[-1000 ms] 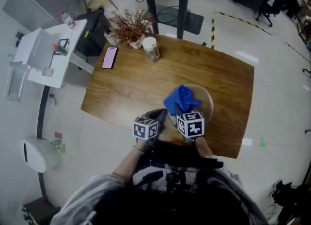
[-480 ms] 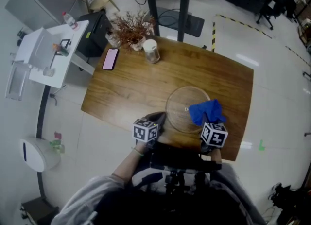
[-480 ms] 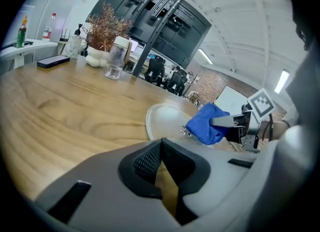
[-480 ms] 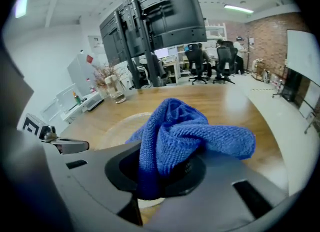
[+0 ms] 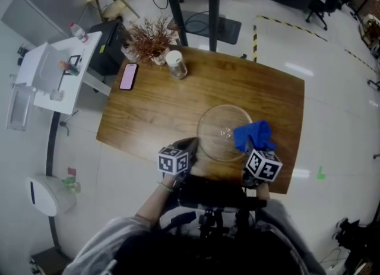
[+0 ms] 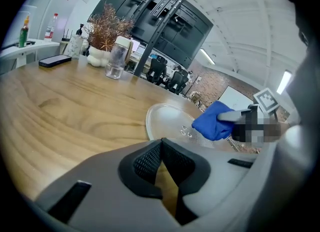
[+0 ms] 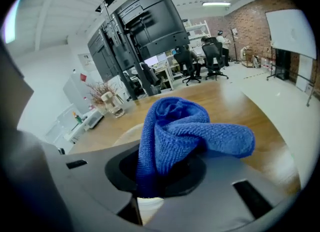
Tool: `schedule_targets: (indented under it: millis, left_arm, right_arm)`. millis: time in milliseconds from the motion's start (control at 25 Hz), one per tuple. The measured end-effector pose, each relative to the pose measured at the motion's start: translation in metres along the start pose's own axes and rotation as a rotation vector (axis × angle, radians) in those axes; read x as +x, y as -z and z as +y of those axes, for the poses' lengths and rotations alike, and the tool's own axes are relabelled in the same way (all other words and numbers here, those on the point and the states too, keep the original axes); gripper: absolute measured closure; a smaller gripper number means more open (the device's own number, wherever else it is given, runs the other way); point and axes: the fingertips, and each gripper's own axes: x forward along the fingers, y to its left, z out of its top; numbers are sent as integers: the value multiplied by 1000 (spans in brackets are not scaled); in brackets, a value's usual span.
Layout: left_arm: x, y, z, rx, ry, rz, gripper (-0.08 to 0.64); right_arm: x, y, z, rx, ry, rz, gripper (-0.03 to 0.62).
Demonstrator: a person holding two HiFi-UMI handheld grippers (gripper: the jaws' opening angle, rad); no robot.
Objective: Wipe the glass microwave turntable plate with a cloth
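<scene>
The round glass turntable plate [image 5: 218,126] lies on the wooden table [image 5: 148,110] near its front edge. A bunched blue cloth [image 5: 252,135] sits over the plate's right rim, and my right gripper [image 5: 254,148] is shut on it. In the right gripper view the cloth [image 7: 185,131] bulges out of the gripper [image 7: 145,191] and hides most of the plate [image 7: 125,135]. My left gripper [image 5: 190,145] rests at the plate's left rim. In the left gripper view its jaws [image 6: 161,142] meet at the tips, with the plate [image 6: 167,121] just ahead and the cloth [image 6: 212,121] to the right.
At the table's far left stand a lidded glass jar [image 5: 175,64], a vase of dried twigs [image 5: 148,37] and a pink phone [image 5: 128,76]. A white side table [image 5: 50,72] stands left of the table. The table's front edge runs just under both grippers.
The right gripper has swept the cloth from the plate's near-left part across to its right rim, then held there. The left gripper has stayed at the left rim.
</scene>
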Motion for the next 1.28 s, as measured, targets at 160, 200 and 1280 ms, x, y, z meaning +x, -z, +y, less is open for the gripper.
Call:
schedule_targets:
  millis: [160, 200, 1280]
  left_arm:
    - [1, 2, -2, 7, 0, 11, 560]
    - [1, 2, -2, 7, 0, 12, 560]
    - [4, 15, -8, 4, 6, 55, 560]
  right_arm:
    - [13, 1, 75, -99, -182, 21, 514]
    - [17, 6, 92, -138, -217, 37, 514]
    - [-21, 36, -43, -115, 121, 93, 514]
